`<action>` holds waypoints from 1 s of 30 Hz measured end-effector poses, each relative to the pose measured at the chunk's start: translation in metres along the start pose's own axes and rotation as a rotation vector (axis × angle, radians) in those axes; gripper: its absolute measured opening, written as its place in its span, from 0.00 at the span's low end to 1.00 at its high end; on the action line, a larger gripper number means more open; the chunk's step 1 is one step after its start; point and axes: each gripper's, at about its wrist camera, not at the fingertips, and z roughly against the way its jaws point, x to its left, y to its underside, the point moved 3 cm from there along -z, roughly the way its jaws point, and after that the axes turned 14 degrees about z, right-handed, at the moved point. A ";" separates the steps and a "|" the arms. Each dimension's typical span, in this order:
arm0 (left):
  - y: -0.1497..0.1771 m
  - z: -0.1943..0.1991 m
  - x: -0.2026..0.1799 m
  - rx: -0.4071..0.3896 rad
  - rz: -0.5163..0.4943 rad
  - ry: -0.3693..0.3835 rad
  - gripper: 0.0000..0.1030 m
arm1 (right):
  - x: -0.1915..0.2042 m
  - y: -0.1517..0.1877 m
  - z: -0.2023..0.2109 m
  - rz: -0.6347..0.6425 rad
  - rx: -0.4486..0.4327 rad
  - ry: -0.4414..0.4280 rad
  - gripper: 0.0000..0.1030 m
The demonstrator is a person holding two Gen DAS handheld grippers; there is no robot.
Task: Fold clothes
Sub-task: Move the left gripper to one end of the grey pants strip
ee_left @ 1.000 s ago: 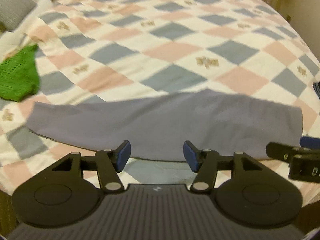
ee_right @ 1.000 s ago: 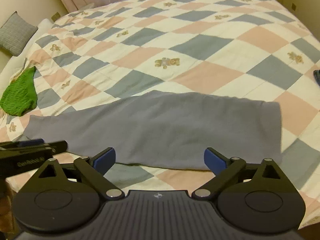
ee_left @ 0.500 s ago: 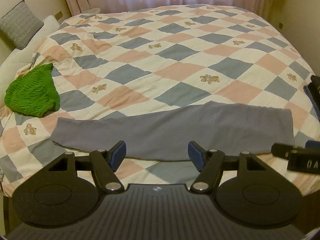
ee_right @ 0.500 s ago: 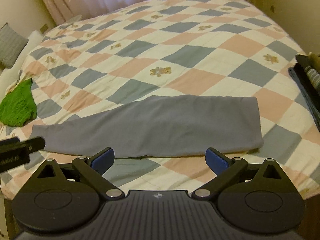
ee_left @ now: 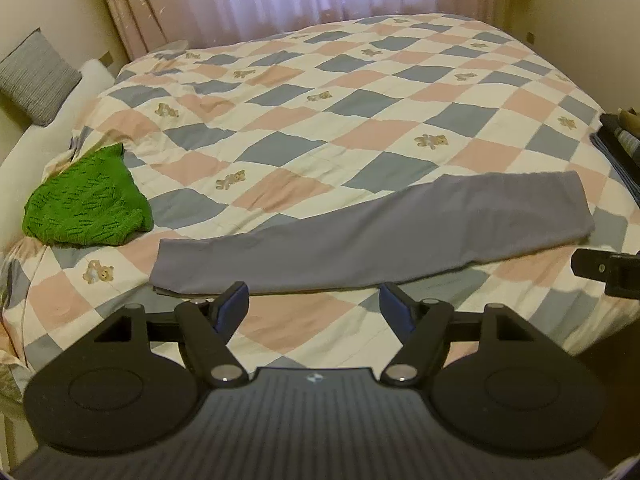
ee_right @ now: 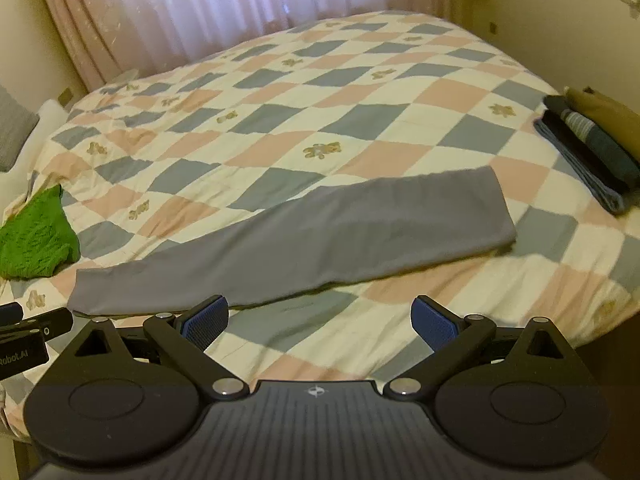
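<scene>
left gripper (ee_left: 313, 306): lower centre of left wrist view, released, blue pads spread wide, nothing between them; held above the near edge of the bed, clear of the cloth.
right gripper (ee_right: 319, 319): lower centre of right wrist view, also released, ribbed blue pads wide apart, empty; its black tip shows at the right edge of the left wrist view.
grey garment (ee_left: 372, 236): smooth, matte, folded into a long narrow band; lies flat across the middle of both views, slanting up to the right.
quilt (ee_left: 360, 92): soft, diamond patchwork in pink, grey-blue and cream, small bear motifs.
green knit (ee_left: 86, 200): chunky ribbed texture, crumpled, at the left.
folded stack (ee_right: 592, 148): dark and striped fabrics, upper right of right wrist view.
</scene>
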 end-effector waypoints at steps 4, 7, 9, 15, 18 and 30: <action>0.009 0.010 0.014 0.000 -0.016 0.022 0.70 | 0.015 0.016 0.012 -0.026 0.002 0.020 0.98; 0.013 0.012 0.024 0.011 0.001 0.028 0.71 | 0.021 0.021 0.017 -0.019 0.012 0.035 0.98; 0.015 0.011 0.029 0.022 0.019 0.027 0.71 | 0.025 0.022 0.019 -0.003 0.017 0.044 0.98; 0.012 0.002 0.044 0.038 0.088 -0.001 0.74 | 0.027 0.016 0.011 0.048 0.044 0.045 0.98; 0.009 -0.007 0.056 0.042 0.152 -0.026 0.74 | 0.022 0.011 -0.004 0.094 0.061 0.037 0.98; 0.021 -0.077 0.113 0.028 0.696 0.045 0.72 | -0.030 -0.039 -0.078 0.277 0.031 -0.044 0.95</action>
